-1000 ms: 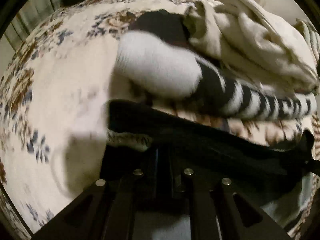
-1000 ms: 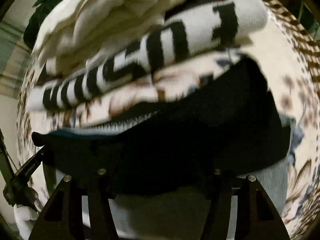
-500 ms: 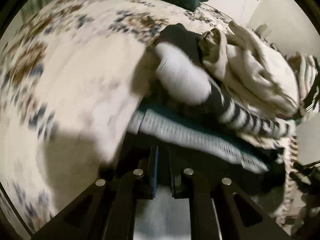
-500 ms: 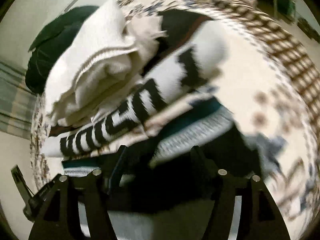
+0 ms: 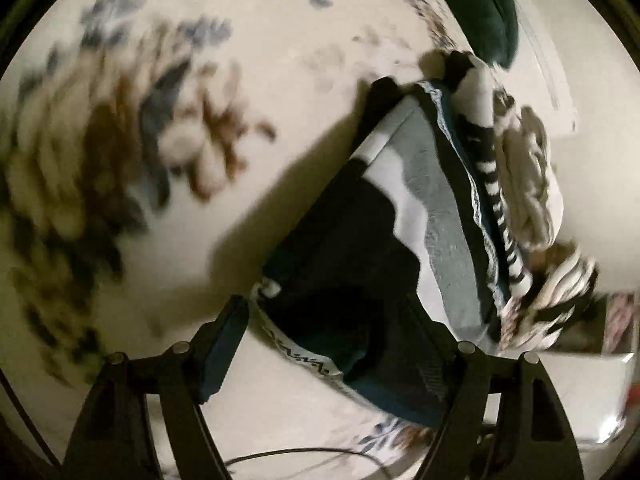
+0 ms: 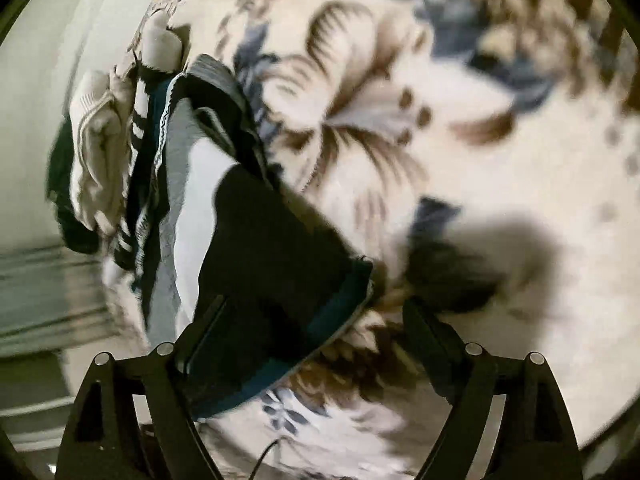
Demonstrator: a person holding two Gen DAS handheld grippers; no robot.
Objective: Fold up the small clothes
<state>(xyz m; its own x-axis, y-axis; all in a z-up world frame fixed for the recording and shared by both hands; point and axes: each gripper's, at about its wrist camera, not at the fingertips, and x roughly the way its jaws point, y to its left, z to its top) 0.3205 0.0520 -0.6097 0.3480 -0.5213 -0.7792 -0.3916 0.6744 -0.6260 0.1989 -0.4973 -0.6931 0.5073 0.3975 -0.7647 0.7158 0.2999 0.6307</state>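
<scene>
Left tool (image 5: 332,344): jaws just spread wide, astride dark folded garment (image 5: 344,264) | Right tool (image 6: 316,340): likewise, gripping nothing | Bed: floral bedspread (image 6: 460,160)

Floral bedspread (image 5: 304,32) in cream, brown and blue; dark green pillow (image 5: 488,4) beyond.

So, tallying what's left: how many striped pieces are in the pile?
2: a long striped sock beside the dark garment, a bunched striped piece past it. Others may be hidden.
</scene>
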